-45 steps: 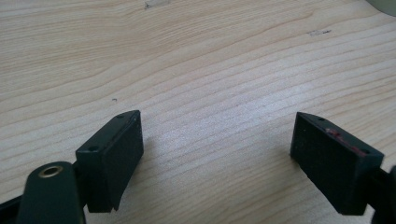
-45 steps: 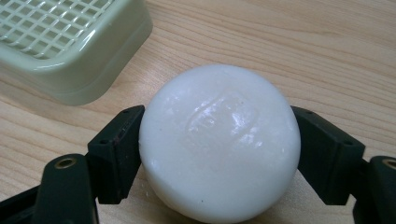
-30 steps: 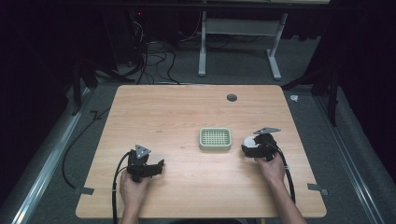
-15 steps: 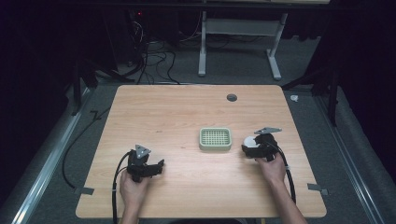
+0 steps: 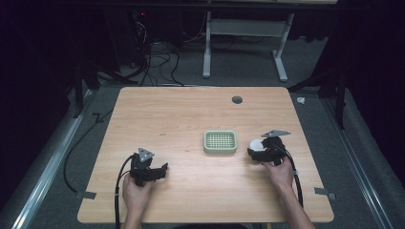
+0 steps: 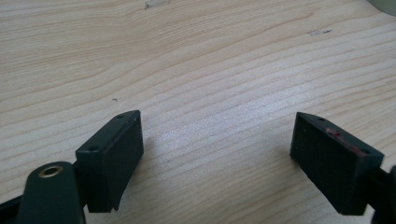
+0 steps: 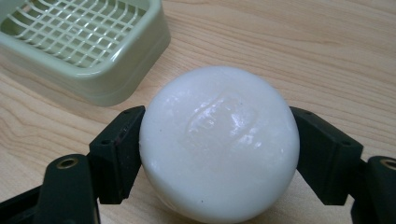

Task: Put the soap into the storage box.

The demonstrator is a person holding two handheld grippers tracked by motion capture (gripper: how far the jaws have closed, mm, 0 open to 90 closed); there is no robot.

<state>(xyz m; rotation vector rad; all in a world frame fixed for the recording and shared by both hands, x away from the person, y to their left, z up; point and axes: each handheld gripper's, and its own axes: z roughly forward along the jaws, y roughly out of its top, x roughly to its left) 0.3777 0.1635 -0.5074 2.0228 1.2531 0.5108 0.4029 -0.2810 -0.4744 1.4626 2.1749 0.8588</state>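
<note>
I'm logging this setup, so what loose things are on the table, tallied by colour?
White: 1, the round soap bar, clamped in the right tongs.
Green: 1, the gridded soap dish.
Total: 2. The left tongs are open with nothing in them.

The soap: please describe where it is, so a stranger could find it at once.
On the wooden table, look right of the green soap dish. There the right gripper clamps the soap: round, white and glossy, unlike the square, gridded dish.
</note>
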